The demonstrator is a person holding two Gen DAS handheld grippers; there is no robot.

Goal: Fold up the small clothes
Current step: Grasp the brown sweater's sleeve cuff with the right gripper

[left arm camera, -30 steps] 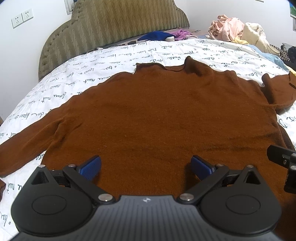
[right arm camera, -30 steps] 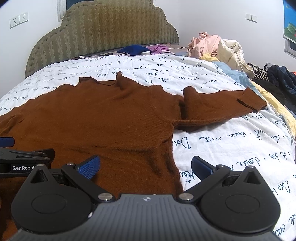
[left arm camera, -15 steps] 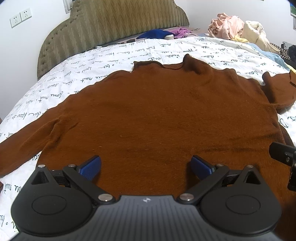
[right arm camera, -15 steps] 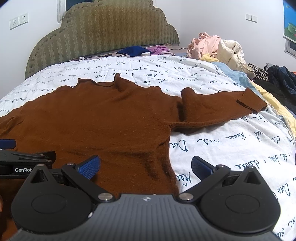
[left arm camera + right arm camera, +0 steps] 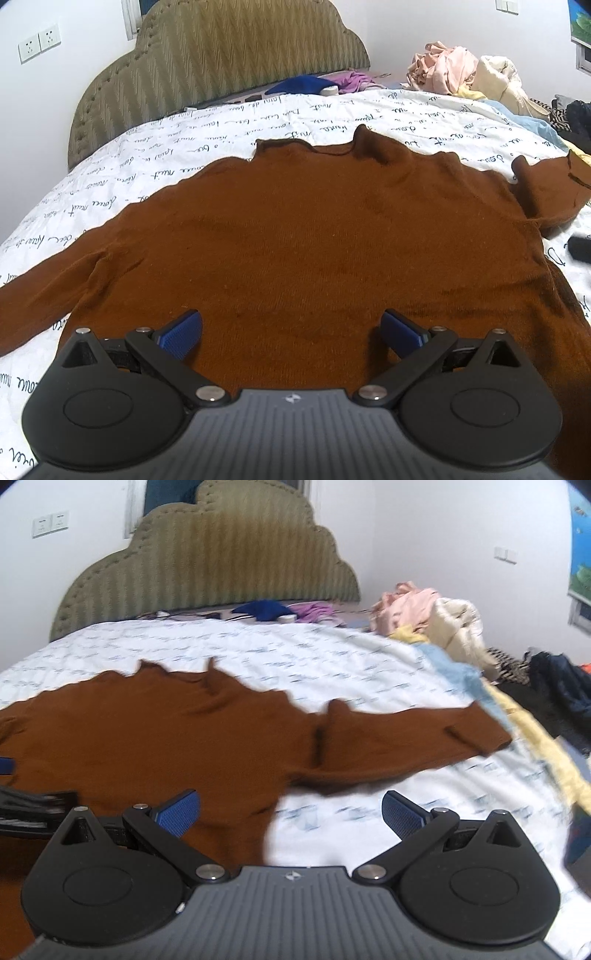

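Rust-brown knitted long-sleeved sweater (image 5: 314,236) lies spread flat on the bed, neck toward the headboard, hem toward me. It rests on a white quilted bedspread with dark script lettering (image 5: 221,122). Nothing folded yet, by the look of it.

My left hand-held gripper (image 5: 291,328) hovers low over the hem area, blue pads wide apart, nothing between them. My right hand-held gripper (image 5: 291,808) is likewise spread and empty, straddling the sweater's right side edge, one pad over knit and the other over bedspread.

Step in hand, as I judge it: take hold for the first fold, probably a sleeve or side brought across the body. To do it well I would pinch only the knit, not the bedspread under it, take it near the seam, and carry it over low so the body does not drag or wrinkle. The right sleeve (image 5: 424,734) is creased near the armpit; smoothing that first would give a cleaner fold.

Left view shows the left sleeve (image 5: 40,291) running off to the edge of the bed and the whole neckline sharply. Right view is motion-blurred but shows the right sleeve to its cuff, plus more of the heap of pink and cream clothes (image 5: 432,609) beyond. An olive-green padded headboard (image 5: 229,55) stands behind.
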